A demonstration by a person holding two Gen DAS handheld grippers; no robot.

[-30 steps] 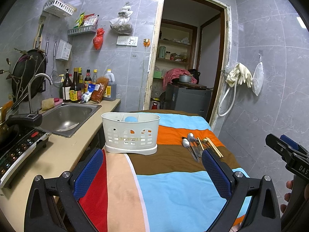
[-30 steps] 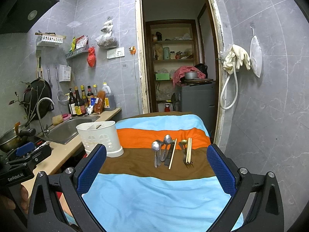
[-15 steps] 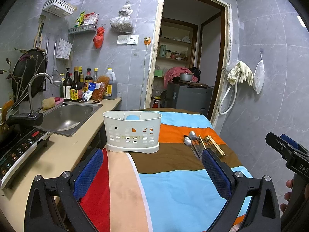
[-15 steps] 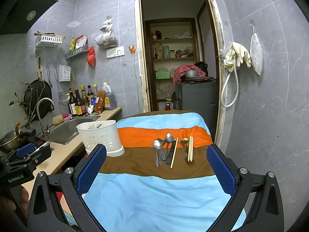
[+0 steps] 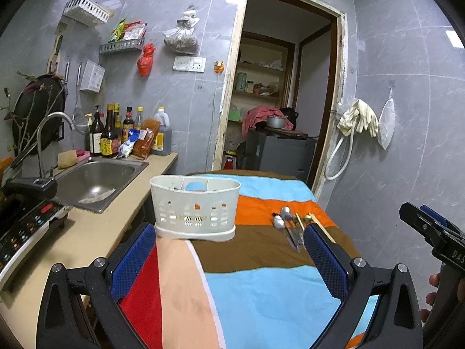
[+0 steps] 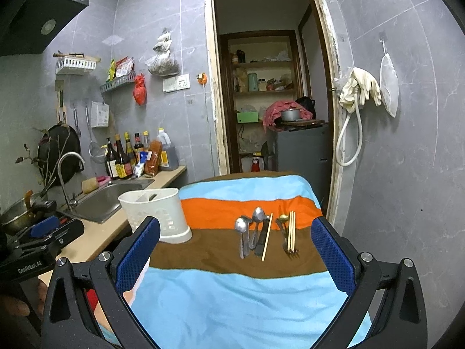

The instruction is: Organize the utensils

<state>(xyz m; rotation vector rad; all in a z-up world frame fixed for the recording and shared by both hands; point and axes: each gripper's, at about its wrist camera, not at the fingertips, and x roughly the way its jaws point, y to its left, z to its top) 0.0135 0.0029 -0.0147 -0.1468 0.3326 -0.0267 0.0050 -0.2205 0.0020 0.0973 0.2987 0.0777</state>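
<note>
both jaws released, empty. right gripper (image 6: 235,250) should descend squarely over the spoons (image 6: 247,232) mid-table, then carry to the white caddy (image 6: 157,212) at left edge.

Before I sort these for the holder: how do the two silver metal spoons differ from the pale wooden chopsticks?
The silver metal spoons are shiny, with rounded bowls; the pale wooden chopsticks are matt, thin and straight. The spoons lie left, nearer the white plastic holder; the chopsticks lie right. All lie on the brown stripe of the cloth.
</note>
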